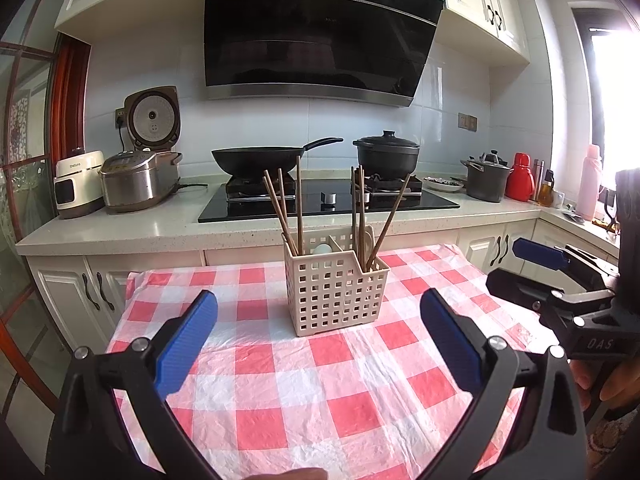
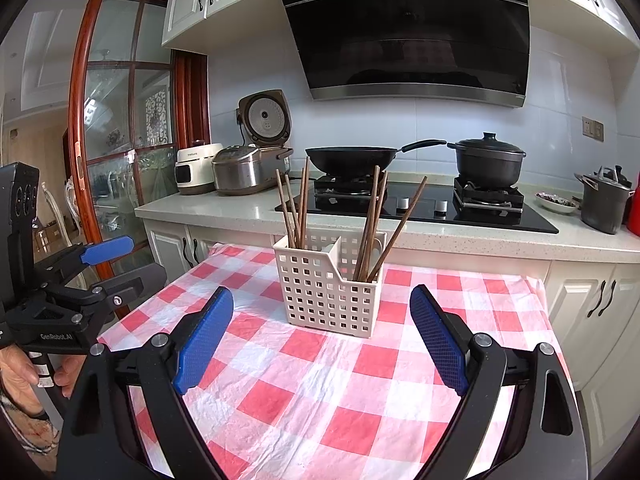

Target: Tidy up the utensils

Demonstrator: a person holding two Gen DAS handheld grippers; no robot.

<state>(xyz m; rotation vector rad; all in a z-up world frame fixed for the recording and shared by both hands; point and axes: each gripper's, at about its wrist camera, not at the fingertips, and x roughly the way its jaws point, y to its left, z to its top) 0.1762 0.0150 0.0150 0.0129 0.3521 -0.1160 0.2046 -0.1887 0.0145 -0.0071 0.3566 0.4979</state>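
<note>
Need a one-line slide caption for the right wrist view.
Open right gripper faces a beige utensil basket of chopsticks on the checked tablecloth.

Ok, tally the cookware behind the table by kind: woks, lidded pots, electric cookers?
wok: 1
Lidded pots: 2, black pot and grey pot
Electric cookers: 2, white cooker and steel cooker
Total: 5

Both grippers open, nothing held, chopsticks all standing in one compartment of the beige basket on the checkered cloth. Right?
One thing is off: the chopsticks stand in two compartments of the beige basket, one bunch at the left end and another at the right, as the right wrist view shows. The rest holds: left gripper and right gripper are open and hold nothing, and the basket sits on the checkered cloth.
</note>
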